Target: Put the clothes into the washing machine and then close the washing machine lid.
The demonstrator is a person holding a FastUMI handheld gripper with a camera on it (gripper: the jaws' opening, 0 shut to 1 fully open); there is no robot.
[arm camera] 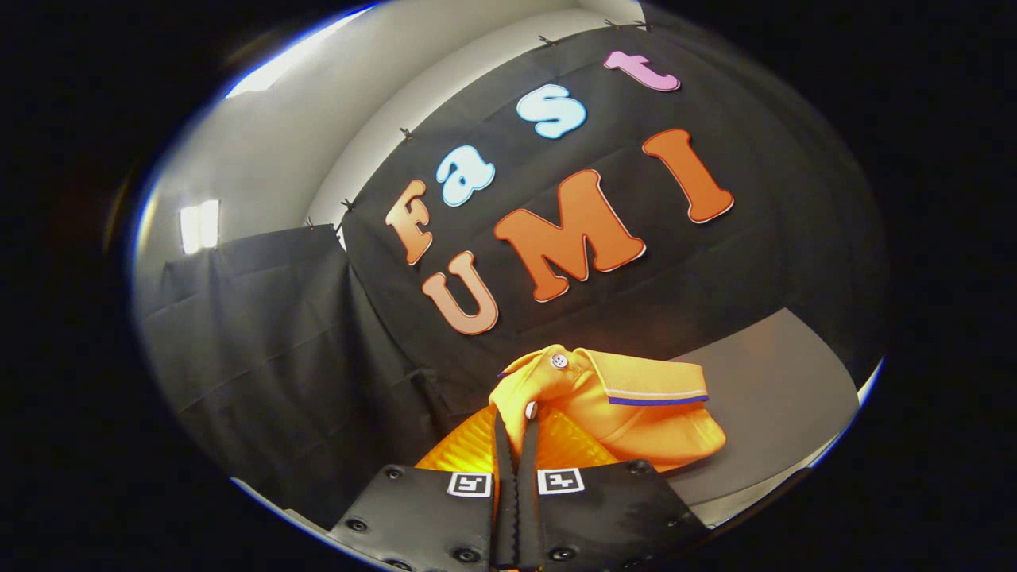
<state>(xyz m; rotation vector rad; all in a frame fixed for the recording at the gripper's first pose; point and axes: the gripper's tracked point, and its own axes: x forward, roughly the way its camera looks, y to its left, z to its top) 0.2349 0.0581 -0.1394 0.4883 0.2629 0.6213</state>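
The shirt (612, 405) is showing as a bright orange polo of ribbed knit cloth, bunched into a loose heap just ahead of the fingers. Its collar (647, 383) is folding outward to one side, and a narrow trim of pale and dark blue stripes is running along the collar's edge. Two small white buttons are sitting on the placket: one button (559, 361) is lying near the top of the heap, and another (531, 410) is peeking out right at the fingertips. The cloth is catching the light with a slight sheen lower down, where it is spreading out wide behind the fingers.

The hand-held gripper (516, 433) is clenching on the shirt: its two fingers are standing almost together, and a thin fold of the orange cloth is being pinched between them near the placket. The rest of the garment is draping beyond and to the side of the fingers.

A grey desk (779, 381) is lying beyond the shirt. Whether the shirt is resting on it or hanging clear of it cannot be told.
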